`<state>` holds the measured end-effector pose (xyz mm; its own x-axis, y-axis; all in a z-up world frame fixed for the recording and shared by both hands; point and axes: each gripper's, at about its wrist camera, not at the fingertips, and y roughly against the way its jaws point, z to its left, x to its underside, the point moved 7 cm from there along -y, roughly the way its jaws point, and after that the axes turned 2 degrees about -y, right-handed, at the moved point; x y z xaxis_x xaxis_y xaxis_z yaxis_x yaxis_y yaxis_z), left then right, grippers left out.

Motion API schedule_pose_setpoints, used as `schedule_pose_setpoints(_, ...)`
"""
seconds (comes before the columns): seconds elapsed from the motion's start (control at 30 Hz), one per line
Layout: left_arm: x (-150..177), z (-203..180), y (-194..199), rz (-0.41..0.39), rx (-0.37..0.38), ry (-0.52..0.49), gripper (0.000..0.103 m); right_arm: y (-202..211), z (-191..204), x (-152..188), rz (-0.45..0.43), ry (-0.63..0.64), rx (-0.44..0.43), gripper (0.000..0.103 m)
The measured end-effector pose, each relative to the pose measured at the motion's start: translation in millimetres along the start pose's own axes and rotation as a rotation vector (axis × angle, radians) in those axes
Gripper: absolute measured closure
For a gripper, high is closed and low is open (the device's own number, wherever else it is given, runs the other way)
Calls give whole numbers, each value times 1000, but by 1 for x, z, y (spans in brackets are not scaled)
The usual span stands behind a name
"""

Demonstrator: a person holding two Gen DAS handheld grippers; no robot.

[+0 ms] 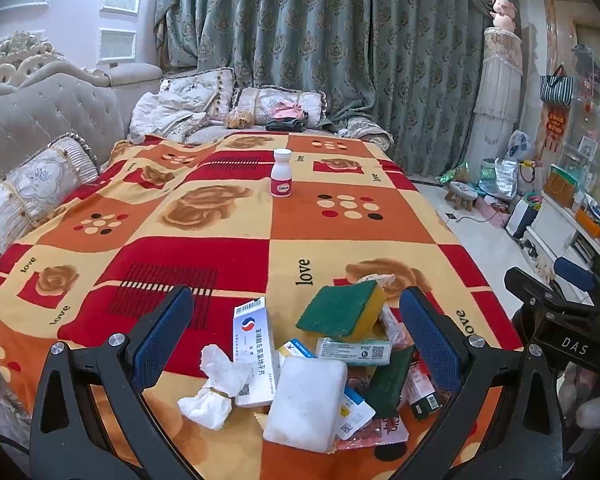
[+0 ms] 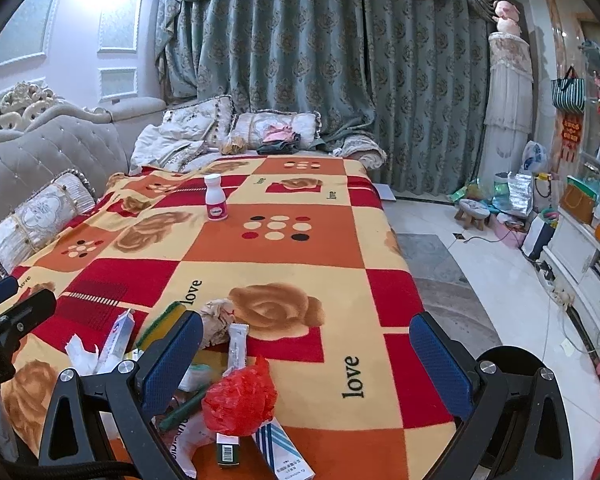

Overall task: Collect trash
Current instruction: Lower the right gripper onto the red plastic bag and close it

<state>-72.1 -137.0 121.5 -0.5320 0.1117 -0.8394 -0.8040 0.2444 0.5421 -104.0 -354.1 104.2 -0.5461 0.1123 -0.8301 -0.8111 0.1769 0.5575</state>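
Both released: left gripper [image 1: 296, 344] jaws straddle green-yellow sponge [image 1: 342, 309], right gripper [image 2: 306, 364] beside crumpled red plastic bag [image 2: 240, 398]

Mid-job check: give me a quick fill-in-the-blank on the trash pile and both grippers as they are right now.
1. The white pill bottle stands ____ on the blanket, apart from the trash pile.
2. The left gripper is ____, with nothing held between its fingers.
3. The top face of the sponge in the pile is ____ in colour.
4. The crumpled plastic bag near the right gripper is ____ in colour.

Missing words: upright; open; green; red
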Motion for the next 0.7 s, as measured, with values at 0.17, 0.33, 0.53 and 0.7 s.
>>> schedule_pose_setpoints(0.17,0,0,0,1,0,0,1,2,1,0,-3,4,-6,0)
schedule_pose_setpoints(0.33,1,0,0,-1,0,1,1,2,2,1,0,5,-13,0)
schedule_pose_setpoints(0.53,1,0,0,2,-1,-3,1,1,3,1,1,8,-13,0)
schedule_pose_setpoints(0.7,3,-1,0,3,-5,-3,1,1,3,2,7,9,-17,0)
